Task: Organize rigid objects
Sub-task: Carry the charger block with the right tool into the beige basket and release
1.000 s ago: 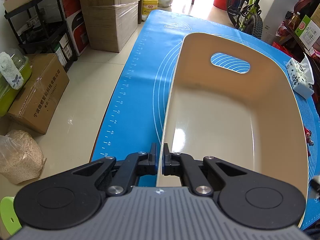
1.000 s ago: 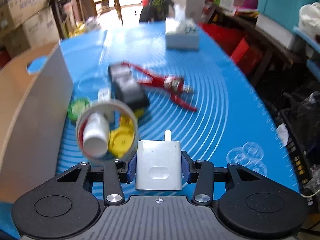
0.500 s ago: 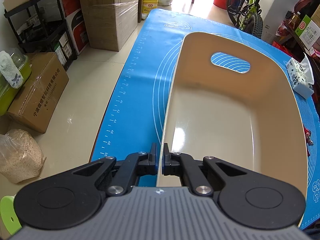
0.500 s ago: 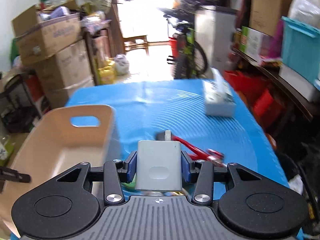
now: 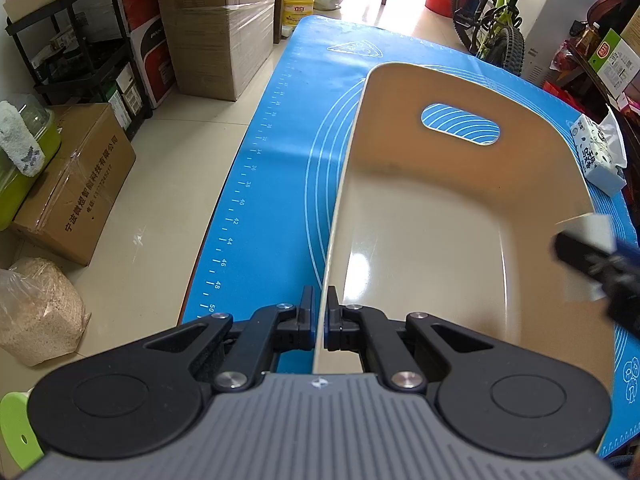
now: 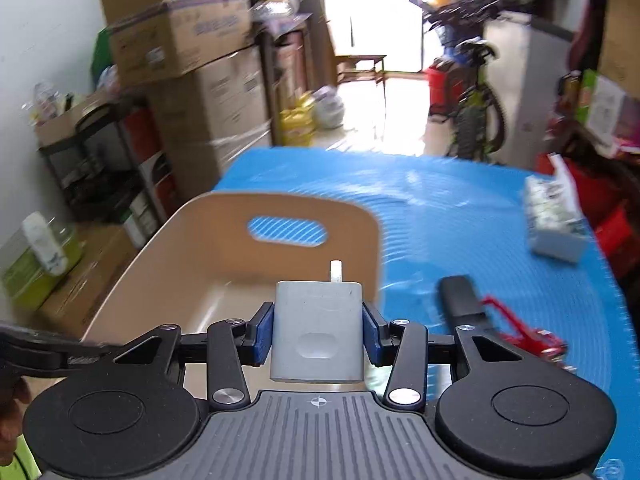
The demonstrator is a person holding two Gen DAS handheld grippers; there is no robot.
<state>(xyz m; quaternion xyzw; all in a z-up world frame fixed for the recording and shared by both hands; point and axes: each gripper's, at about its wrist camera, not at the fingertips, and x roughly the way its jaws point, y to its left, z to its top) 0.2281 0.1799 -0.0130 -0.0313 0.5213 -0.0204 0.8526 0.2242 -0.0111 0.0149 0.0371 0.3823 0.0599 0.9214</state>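
Observation:
A beige bin (image 5: 420,216) with a handle slot stands on the blue mat (image 5: 288,168); its inside is bare. My left gripper (image 5: 319,312) is shut on the bin's near left rim. My right gripper (image 6: 319,332) is shut on a white charger plug (image 6: 318,336), held above the bin's right edge (image 6: 372,264). In the left wrist view the right gripper (image 5: 596,256) shows blurred at the right rim with the white plug (image 5: 588,228).
A tissue pack (image 6: 554,216) lies on the mat at the far right, also in the left wrist view (image 5: 598,156). Red pliers (image 6: 520,332) and a black object (image 6: 458,296) lie right of the bin. Cartons, shelves and a bicycle surround the table.
My right gripper has lifted off the pile of small objects and swung left with the plug, reaching the bin's right rim. The left gripper and bin have not moved.

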